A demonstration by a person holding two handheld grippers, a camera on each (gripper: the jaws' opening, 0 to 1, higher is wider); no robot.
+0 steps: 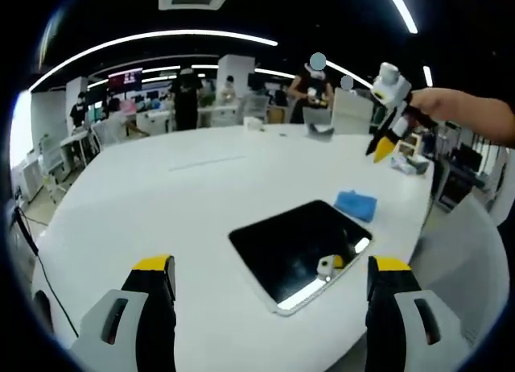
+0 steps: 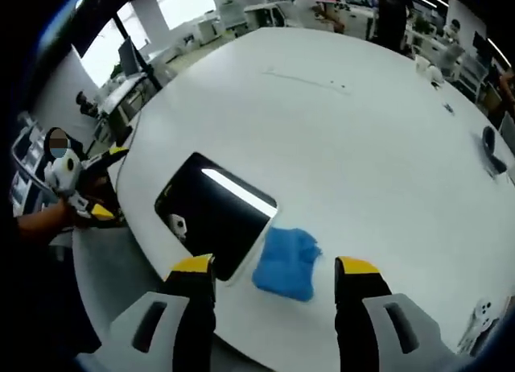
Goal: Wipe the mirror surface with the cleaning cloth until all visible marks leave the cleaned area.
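A dark rectangular mirror (image 1: 298, 251) lies flat near the edge of the white table (image 1: 161, 203) and reflects a ceiling light. A blue cleaning cloth (image 1: 356, 204) lies crumpled just beyond its far corner. My left gripper (image 1: 272, 264) hovers open above the near side of the mirror. My right gripper (image 1: 383, 146) hangs in the air at upper right, held by a hand. In the right gripper view, that gripper (image 2: 275, 266) stands open just above the cloth (image 2: 287, 261), with the mirror (image 2: 213, 211) to its left. The left gripper (image 2: 109, 183) shows past the table (image 2: 338, 130) edge.
Small white items (image 1: 410, 164) and a dark object (image 2: 491, 142) sit near the table's far rim. A white gadget (image 2: 483, 312) lies at the edge on the right. Desks, chairs and several people stand beyond the table.
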